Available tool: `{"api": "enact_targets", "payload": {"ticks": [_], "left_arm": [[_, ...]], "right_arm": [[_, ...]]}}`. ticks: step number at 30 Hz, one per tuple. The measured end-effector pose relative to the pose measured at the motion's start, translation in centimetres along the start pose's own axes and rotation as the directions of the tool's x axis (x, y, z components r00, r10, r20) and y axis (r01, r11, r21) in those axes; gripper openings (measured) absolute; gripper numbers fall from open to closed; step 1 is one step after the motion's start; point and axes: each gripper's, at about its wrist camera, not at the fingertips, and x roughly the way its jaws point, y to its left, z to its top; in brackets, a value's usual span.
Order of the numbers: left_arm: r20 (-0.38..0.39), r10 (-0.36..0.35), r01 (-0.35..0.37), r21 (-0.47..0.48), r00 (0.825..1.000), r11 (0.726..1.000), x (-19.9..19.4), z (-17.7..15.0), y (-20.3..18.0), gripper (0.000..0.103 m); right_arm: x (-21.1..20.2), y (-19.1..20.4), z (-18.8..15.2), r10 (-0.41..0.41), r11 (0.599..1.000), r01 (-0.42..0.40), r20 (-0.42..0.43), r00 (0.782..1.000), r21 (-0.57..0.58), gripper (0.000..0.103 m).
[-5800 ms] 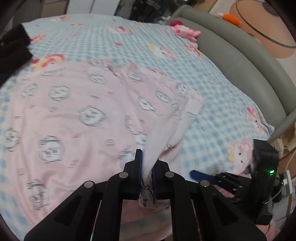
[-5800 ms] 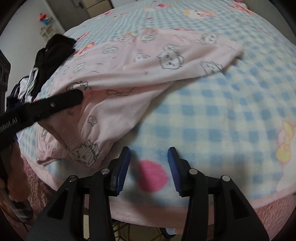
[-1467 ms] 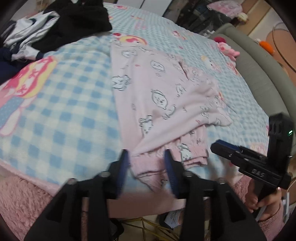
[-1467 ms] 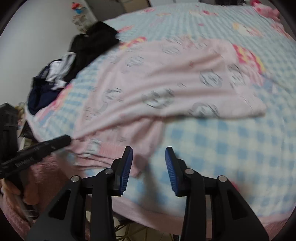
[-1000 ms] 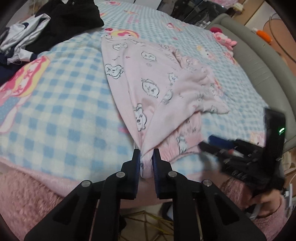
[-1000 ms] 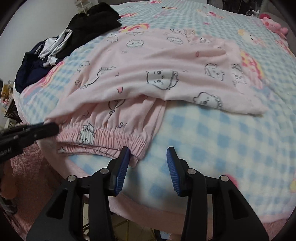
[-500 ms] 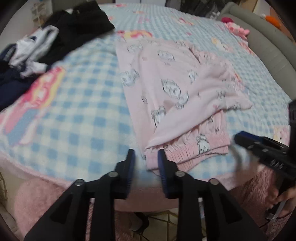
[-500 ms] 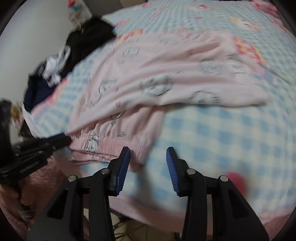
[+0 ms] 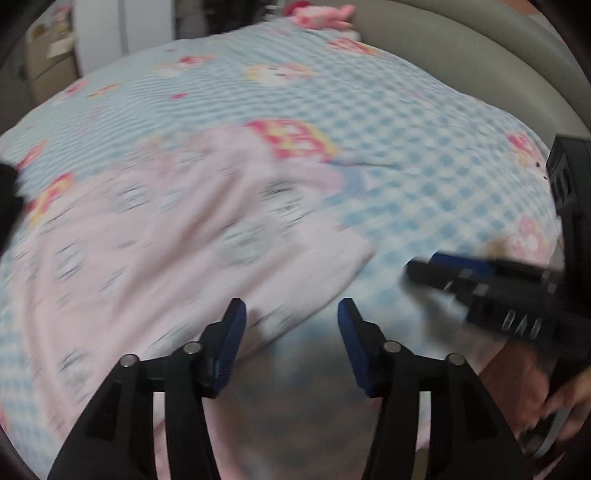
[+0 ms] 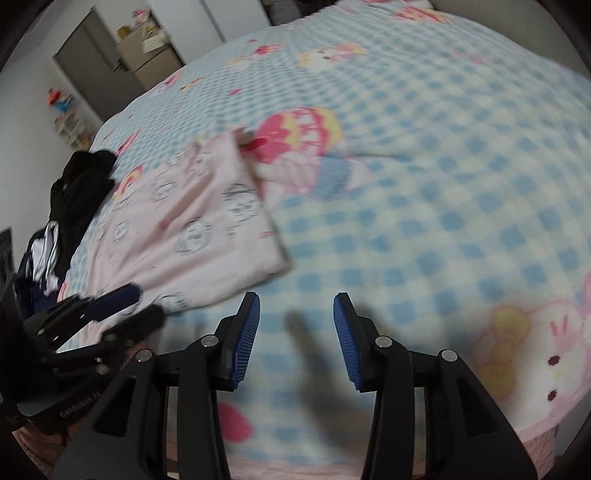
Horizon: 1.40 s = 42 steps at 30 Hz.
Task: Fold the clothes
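Pink pyjama trousers (image 9: 155, 236) with a cartoon-face print lie folded on the blue-checked bed cover (image 9: 388, 122). In the right wrist view the trousers (image 10: 192, 229) are at the left, their hem end pointing up the bed. My left gripper (image 9: 289, 321) hangs open over the garment's near right edge, nothing between its blue pads. My right gripper (image 10: 295, 314) is open above bare cover, right of the garment. Each gripper appears in the other's view: the right gripper (image 9: 491, 280), the left gripper (image 10: 103, 310). The left wrist view is motion-blurred.
A pile of dark and white clothes (image 10: 70, 206) lies at the bed's left edge. A grey padded headboard (image 9: 480, 62) curves along the right, with a pink plush toy (image 9: 321, 14) near it. A cabinet and door (image 10: 110, 62) stand beyond the bed.
My left gripper held the trousers' edge a second ago, then opened and let go. Both grippers have swung right towards the hem end, and the left opened wider.
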Motion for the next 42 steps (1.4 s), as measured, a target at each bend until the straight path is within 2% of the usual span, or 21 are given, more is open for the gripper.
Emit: {"api": "enact_targets", "payload": {"ticks": [2, 3, 4, 5, 6, 8, 10, 12, 14, 17, 20, 24, 29, 32, 35, 38, 41, 42], "left_arm": [[-0.019, -0.011, 0.012, 0.012, 1.000, 1.000, 1.8, 0.7, -1.1, 0.055], [-0.032, -0.003, 0.004, 0.014, 0.999, 1.000, 2.7, 0.9, -1.3, 0.052], [-0.049, 0.013, -0.012, 0.013, 0.999, 1.000, 3.5, 1.0, -1.3, 0.045], [-0.056, 0.019, -0.019, 0.000, 0.998, 1.000, 4.0, 1.0, -1.0, 0.026], [-0.055, 0.016, -0.017, -0.024, 0.998, 1.000, 3.9, 1.0, -0.5, 0.016], [-0.036, 0.005, -0.007, -0.077, 0.999, 0.997, 3.3, 0.8, 0.7, 0.007], [0.029, 0.003, 0.001, -0.131, 1.000, 0.991, 0.9, 0.5, 2.4, 0.006], [0.102, 0.033, -0.013, -0.192, 0.994, 0.981, -2.5, 0.0, 5.1, 0.006], [0.166, 0.072, -0.027, -0.259, 0.983, 0.966, -5.8, -0.4, 8.4, 0.006], [0.220, 0.152, -0.062, -0.371, 0.964, 0.927, -10.0, -1.1, 15.0, 0.006], [0.214, 0.255, -0.138, -0.447, 0.943, 0.884, -11.6, -2.2, 21.5, 0.006], [0.148, 0.289, -0.172, -0.526, 0.946, 0.833, -9.8, -3.8, 28.1, 0.006], [0.117, 0.261, -0.155, -0.554, 0.958, 0.818, -6.1, -4.8, 30.8, 0.006], [0.128, 0.257, -0.146, -0.554, 0.958, 0.820, -5.5, -5.1, 31.7, 0.006], [0.155, 0.203, -0.082, -0.567, 0.967, 0.820, -5.3, -5.0, 32.5, 0.009], [0.194, 0.136, 0.002, -0.583, 0.972, 0.813, -5.2, -4.7, 33.3, 0.020], [0.259, 0.070, 0.105, -0.603, 0.963, 0.791, -5.5, -4.3, 34.3, 0.041], [0.265, 0.054, 0.124, -0.611, 0.963, 0.782, -5.3, -4.1, 34.8, 0.042]], "right_arm": [[0.5, -1.4, 0.1, -0.003, 0.999, 0.003, -0.008, 1.000, 0.035, 0.042], [0.8, -1.8, 0.1, -0.005, 0.999, 0.005, -0.014, 1.000, 0.046, 0.042], [1.2, -1.9, 0.1, -0.006, 0.999, 0.007, -0.022, 1.000, 0.044, 0.042], [1.5, -1.9, 0.2, -0.007, 0.999, 0.008, -0.027, 1.000, 0.037, 0.042], [1.7, -1.9, 0.3, -0.008, 1.000, 0.009, -0.031, 0.999, 0.028, 0.042], [2.0, -1.3, 0.6, -0.009, 1.000, 0.009, -0.035, 0.999, 0.002, 0.042], [2.3, -0.4, 0.9, -0.007, 0.999, 0.006, -0.041, 0.999, -0.034, 0.044], [2.5, 0.8, 1.2, 0.003, 0.998, -0.005, -0.041, 0.999, -0.068, 0.044], [2.8, 2.2, 1.7, 0.033, 0.995, -0.037, -0.045, 0.998, -0.096, 0.044], [3.6, 5.4, 2.9, 0.076, 0.985, -0.081, -0.041, 0.996, -0.151, 0.044], [4.7, 8.9, 4.7, 0.098, 0.974, -0.103, -0.032, 0.995, -0.200, 0.044], [6.8, 12.4, 7.2, 0.120, 0.962, -0.122, -0.025, 0.992, -0.245, 0.044], [10.1, 15.6, 10.8, 0.081, 0.944, -0.078, -0.005, 0.997, -0.320, 0.044], [12.2, 17.4, 13.0, 0.051, 0.929, -0.046, 0.002, 0.999, -0.368, 0.044], [13.9, 18.7, 14.5, 0.052, 0.918, -0.048, -0.003, 0.999, -0.393, 0.048], [15.6, 19.5, 15.6, 0.050, 0.911, -0.048, -0.006, 0.999, -0.410, 0.060], [17.3, 20.1, 16.7, 0.088, 0.907, -0.101, -0.050, 0.995, -0.408, 0.060], [17.8, 20.4, 16.9, 0.101, 0.904, -0.118, -0.063, 0.993, -0.411, 0.060]]}}
